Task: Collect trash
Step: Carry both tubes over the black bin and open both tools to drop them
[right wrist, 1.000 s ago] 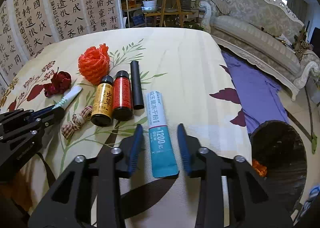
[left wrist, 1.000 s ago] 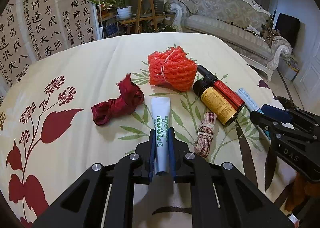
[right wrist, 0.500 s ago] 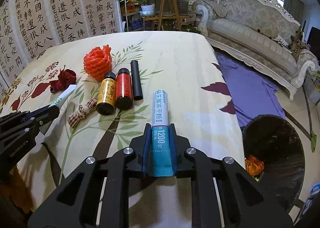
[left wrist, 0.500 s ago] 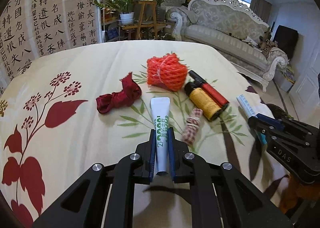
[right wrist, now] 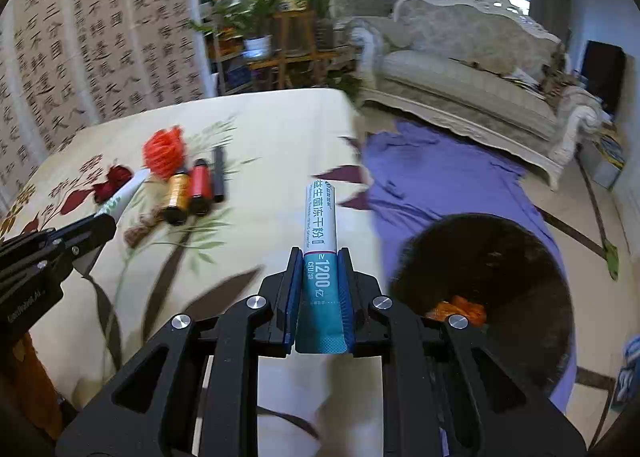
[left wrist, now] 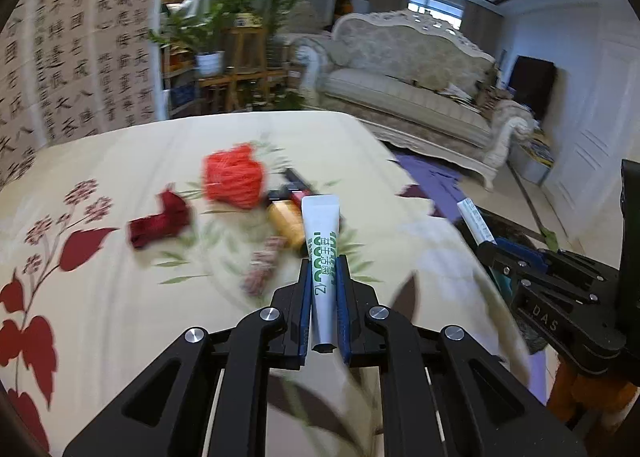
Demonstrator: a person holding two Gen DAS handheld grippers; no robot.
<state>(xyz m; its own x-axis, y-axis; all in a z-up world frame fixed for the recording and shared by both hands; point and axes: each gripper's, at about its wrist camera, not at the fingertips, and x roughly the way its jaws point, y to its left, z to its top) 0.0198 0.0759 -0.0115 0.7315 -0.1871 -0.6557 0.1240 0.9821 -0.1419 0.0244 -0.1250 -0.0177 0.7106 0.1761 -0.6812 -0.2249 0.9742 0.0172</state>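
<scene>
Blue-padded jaws of the right gripper are closed tight on the teal lower end of a teal-and-white sachet stick, which is held lengthwise along the fingers so that its white end points forward; gripped this way it can presumably be tipped straight out once aimed. Just to its right and below, on the floor beside the table, a round black trash bin is seen with an orange scrap already inside, and the stick is judged to be headed there. Likewise, the left gripper is clamped on the lower part of a white tube with green print, raised clear of the cream floral tablecloth and likely bound for the same bin. Farther along the table, still to be collected, lie a small checked cloth bundle, a yellow-labelled dark bottle touching a red-labelled one, a slim black cylinder, a crumpled dark red ribbon and an orange foam net. Beyond the table, a purple cloth is spread on the floor before an ornate cream sofa.
</scene>
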